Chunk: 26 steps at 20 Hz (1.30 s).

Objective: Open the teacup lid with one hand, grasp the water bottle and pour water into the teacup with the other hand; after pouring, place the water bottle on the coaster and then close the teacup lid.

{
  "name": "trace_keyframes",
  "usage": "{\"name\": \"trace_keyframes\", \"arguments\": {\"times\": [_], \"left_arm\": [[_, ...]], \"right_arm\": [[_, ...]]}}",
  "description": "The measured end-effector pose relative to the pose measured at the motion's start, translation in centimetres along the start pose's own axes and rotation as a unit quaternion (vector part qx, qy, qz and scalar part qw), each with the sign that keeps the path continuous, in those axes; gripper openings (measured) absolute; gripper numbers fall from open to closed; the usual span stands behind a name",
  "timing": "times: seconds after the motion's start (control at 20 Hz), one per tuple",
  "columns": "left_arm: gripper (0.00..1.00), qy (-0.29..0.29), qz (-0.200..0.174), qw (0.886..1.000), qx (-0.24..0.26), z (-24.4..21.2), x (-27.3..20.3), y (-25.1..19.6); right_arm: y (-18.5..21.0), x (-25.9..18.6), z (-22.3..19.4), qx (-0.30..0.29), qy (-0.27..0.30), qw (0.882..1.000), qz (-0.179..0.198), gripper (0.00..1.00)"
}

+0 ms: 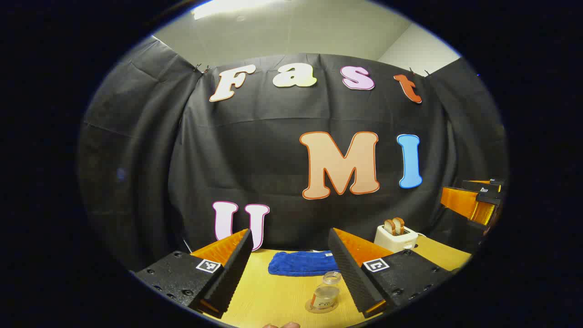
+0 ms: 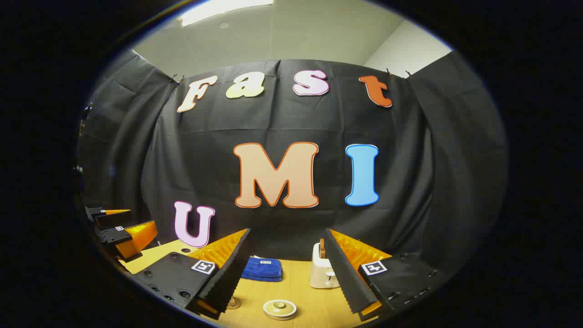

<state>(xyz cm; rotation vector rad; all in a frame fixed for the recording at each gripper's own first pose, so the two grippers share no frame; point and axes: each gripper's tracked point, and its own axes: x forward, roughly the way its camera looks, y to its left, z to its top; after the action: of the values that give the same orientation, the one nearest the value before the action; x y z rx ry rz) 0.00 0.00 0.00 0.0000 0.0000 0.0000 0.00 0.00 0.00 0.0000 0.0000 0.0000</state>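
In the left gripper view a clear water bottle (image 1: pixel 326 294) with an open neck stands upright on the wooden table (image 1: pixel 273 296), on what looks like a pale round coaster (image 1: pixel 314 310). It sits just inside my left gripper's (image 1: pixel 290 234) right finger, and the jaws stand open with nothing held. The right gripper view has a round cream teacup lid (image 2: pixel 279 309) with a knob lying low between the fingers of my right gripper (image 2: pixel 287 232), which is open and holds nothing. Whether a cup is under the lid I cannot tell.
A folded blue towel (image 1: pixel 300 263) (image 2: pixel 262 269) lies at the back of the table. A white toaster (image 1: pixel 395 236) (image 2: pixel 322 273) with bread stands at the back right. A small round thing (image 2: pixel 234 303) peeks from behind a finger. A person's fingertips (image 1: pixel 282 325) show at the bottom edge.
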Motion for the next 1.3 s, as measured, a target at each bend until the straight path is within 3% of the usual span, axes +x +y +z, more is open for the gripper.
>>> {"name": "trace_keyframes", "arguments": {"times": [0.05,0.15,0.35,0.4,0.45,0.5,0.55,1.0,1.05,1.1,1.2,1.3], "left_arm": [[0.98,0.001,0.004,1.0,0.002,-0.1,0.1,0.3],[0.97,0.001,0.009,1.0,0.004,0.0,0.4,0.5],[0.97,-0.002,0.012,1.0,0.003,0.1,0.6,0.5],[0.97,-0.002,0.014,1.0,0.004,-0.1,0.8,0.5],[0.97,-0.001,0.016,1.0,0.007,-0.2,1.0,0.5],[0.97,-0.001,0.018,1.0,0.009,-0.1,1.1,0.5],[0.97,-0.001,0.019,1.0,0.011,0.0,1.1,0.5],[0.97,0.002,0.031,1.0,0.004,-0.5,1.2,0.7],[0.97,0.002,0.032,0.999,0.003,-0.5,1.3,0.8],[0.98,0.003,0.034,0.999,0.004,-0.6,1.3,0.9],[0.97,0.004,0.037,0.999,0.004,-0.6,1.2,1.0],[0.97,0.001,0.04,0.999,0.004,-0.5,1.0,1.1]], "right_arm": [[0.0,0.2,-0.2,0.002,0.002,1.0,0.0,0.99],[0.0,0.6,-0.2,0.002,-0.001,1.0,0.008,0.95],[0.3,1.2,-0.3,-0.004,-0.007,1.0,0.022,0.95],[0.4,1.5,-0.4,-0.006,-0.006,1.0,0.021,0.99],[0.5,1.6,-0.5,-0.007,-0.004,1.0,0.02,0.95],[0.5,1.9,-0.7,-0.006,-0.002,1.0,0.02,0.99],[0.5,2.1,-0.9,-0.006,0.001,1.0,0.021,0.95],[0.5,2.5,-1.5,-0.014,0.004,0.999,0.036,0.95],[0.7,2.6,-1.5,-0.013,0.003,0.999,0.039,0.99],[0.7,2.6,-1.6,-0.014,0.002,0.999,0.04,0.95],[0.6,2.7,-2.2,-0.019,0.007,0.999,0.04,0.99],[0.7,3.1,-3.5,-0.026,0.017,0.999,0.041,0.95]]}}
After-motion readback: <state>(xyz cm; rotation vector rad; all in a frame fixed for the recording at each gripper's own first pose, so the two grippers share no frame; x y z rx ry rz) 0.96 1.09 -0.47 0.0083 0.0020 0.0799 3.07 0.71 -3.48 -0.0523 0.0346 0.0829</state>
